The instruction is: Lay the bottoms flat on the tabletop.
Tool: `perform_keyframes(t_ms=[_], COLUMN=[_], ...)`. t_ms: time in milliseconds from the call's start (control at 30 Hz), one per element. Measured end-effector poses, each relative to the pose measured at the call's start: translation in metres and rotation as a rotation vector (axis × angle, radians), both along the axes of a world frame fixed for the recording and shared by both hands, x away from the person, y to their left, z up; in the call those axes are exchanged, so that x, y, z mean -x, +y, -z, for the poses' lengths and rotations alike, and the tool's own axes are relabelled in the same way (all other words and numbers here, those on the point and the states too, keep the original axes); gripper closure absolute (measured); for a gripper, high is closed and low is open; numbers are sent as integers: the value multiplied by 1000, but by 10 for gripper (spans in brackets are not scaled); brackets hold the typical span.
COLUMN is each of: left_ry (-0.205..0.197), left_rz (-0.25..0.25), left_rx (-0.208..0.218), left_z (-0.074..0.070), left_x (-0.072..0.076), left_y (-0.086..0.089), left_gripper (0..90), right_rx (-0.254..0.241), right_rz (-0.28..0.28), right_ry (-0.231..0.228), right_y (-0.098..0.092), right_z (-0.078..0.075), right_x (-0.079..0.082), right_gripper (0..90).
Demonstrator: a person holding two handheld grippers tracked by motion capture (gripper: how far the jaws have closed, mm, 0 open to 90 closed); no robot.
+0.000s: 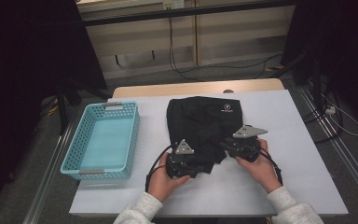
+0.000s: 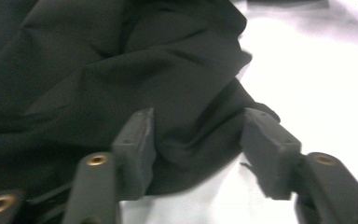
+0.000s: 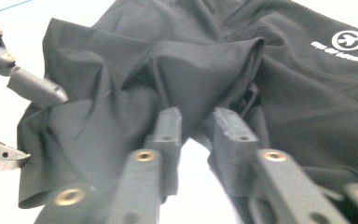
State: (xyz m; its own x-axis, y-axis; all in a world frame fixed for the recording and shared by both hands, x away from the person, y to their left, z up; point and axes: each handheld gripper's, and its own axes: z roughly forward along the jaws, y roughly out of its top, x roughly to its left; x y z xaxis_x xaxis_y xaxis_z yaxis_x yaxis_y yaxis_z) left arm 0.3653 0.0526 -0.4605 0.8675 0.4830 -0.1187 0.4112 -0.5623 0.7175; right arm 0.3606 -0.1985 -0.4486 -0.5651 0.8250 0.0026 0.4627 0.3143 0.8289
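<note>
White sheet covers the tabletop [image 1: 289, 140], with a strip of bare wood at its far edge; grey floor, cables and pale wall panels lie beyond, dark stands at either side.

Black garment [image 1: 204, 123] lies mid-tabletop, toward the near half. Thin, matte fabric, rumpled into folds at its near edge, flatter farther off. White round logo with a line of lettering sits near its far right corner; the lettering is too small to read. Whether it is shorts or a top I cannot tell.

Left tool [image 2: 196, 140] at the garment's near left corner: jaws apart, a bulge of the fabric's corner lying between them, pads not pressing it. Right tool [image 3: 198, 133] at the near right edge: jaws narrowly apart, straddling a raised fold; whether the pads touch the cloth is hard to make out. Both hands hold the tools from the near side, sleeves cut off by the frame edge.

Turquoise perforated basket [image 1: 133, 135] stands on the left of the tabletop, well apart from the garment; its floor shows bare.
</note>
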Motion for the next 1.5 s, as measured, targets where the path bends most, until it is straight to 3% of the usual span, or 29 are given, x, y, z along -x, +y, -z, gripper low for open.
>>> perform_keyframes(t_ms=[100,267,333,500,633,800,900,1033,1200,1367,1500], left_ry=[-34,36,20,66,77,61,60,58,54,53,59], left_rz=[-2,10,6,21,-2,-55,-99,-136,-153,-163,-158], left_rx=[-38,-4,-26,-18,36,109,147,158,165,163,154], left_z=[-1,-1,-2,-5,-18,-39,-43,-44,-43,-41,-37], left_x=[2,0,1,-1,-4,-7,-13,-19,-22,-24,-24], left_y=[-2,-2,-4,1,15,40,51,60,62,64,62], left_gripper=[598,873,875,887,887,887,886,885,885,885,885], right_rx=[3,0,-2,3,10,14,11,40,48,119,116], right_rz=[3,12,14,7,-13,-39,-85,-154,-217,-188,-173], right_ry=[-16,-16,-14,-10,-11,-12,3,15,28,28,22], right_y=[-2,-7,-8,-8,-5,-1,5,19,38,53,54], right_z=[-2,-3,-3,-3,-5,-7,-6,-2,8,17,21], right_x=[2,8,10,14,19,26,34,40,34,19,11], right_gripper=[598,572,563,541,529,507,555,554,527,506,664])
